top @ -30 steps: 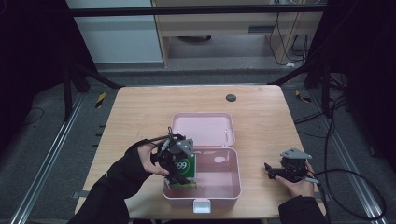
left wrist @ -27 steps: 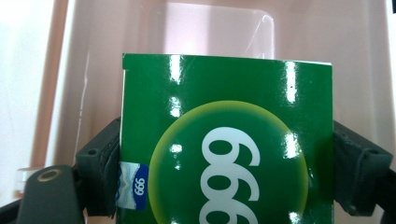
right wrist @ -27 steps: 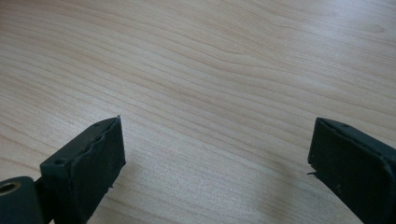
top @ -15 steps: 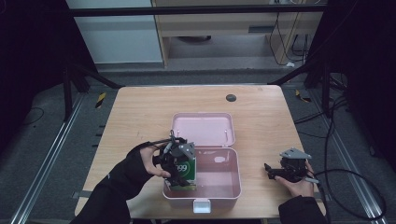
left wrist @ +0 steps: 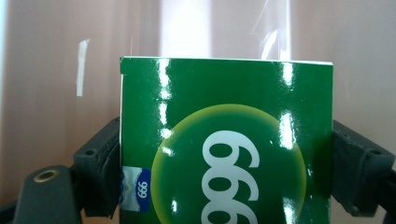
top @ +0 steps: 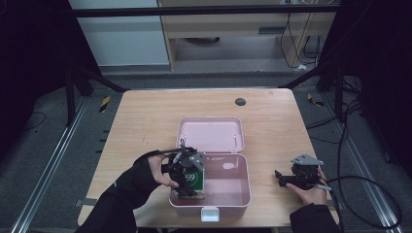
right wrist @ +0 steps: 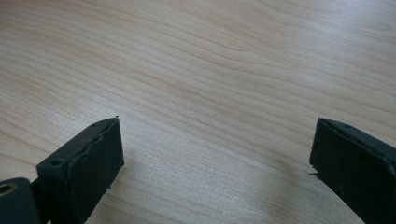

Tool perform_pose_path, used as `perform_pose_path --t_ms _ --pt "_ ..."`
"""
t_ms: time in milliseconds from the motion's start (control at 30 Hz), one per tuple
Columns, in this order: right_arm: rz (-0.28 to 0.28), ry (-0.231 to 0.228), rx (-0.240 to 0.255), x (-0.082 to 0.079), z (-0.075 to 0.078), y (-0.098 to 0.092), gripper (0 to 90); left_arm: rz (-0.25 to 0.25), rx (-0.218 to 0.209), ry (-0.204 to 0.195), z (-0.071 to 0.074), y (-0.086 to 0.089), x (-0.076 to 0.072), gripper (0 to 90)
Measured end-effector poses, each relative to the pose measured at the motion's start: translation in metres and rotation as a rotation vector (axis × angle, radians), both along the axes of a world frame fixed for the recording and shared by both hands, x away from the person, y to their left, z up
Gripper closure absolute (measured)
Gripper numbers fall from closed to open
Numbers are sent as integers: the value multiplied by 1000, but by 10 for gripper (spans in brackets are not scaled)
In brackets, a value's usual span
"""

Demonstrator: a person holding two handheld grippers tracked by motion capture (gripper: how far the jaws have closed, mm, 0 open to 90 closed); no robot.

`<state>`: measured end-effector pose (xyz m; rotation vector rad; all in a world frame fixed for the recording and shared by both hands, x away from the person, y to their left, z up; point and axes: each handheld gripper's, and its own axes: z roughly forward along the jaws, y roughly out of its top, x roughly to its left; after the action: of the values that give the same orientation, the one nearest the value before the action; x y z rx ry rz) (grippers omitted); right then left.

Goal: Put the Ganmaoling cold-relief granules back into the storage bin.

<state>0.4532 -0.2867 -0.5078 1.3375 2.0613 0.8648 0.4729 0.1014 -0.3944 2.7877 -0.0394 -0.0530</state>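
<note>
The left gripper (top: 187, 175) has its fingers (left wrist: 100, 163) on either side of a green box (left wrist: 226, 140) marked 999, its jaws having just been opening a little, though the pads look as if they are touching the box's two edges; the box stands upright inside the near-left corner of the open pink case (top: 233, 191). That case sits at the near middle of the wooden bench (top: 145, 121), with its lid (top: 211, 134) lying back on the far side. Well apart to the right, the right gripper (top: 284, 178) rests low over the bare bench with its fingers (right wrist: 88, 163) spread wide and nothing between them.
</note>
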Motion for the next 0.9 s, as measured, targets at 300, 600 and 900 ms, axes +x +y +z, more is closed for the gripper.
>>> perform_pose_path --t_ms 300,600,900 --pt "1 -2 -2 0 0 0 27 16 -42 -15 10 6 0 112" --pt "-5 -3 -2 0 0 -1 29 81 -207 -67 39 27 -2 219" --pt "-8 1 3 0 1 -1 33 196 -324 -115 65 65 -6 349"
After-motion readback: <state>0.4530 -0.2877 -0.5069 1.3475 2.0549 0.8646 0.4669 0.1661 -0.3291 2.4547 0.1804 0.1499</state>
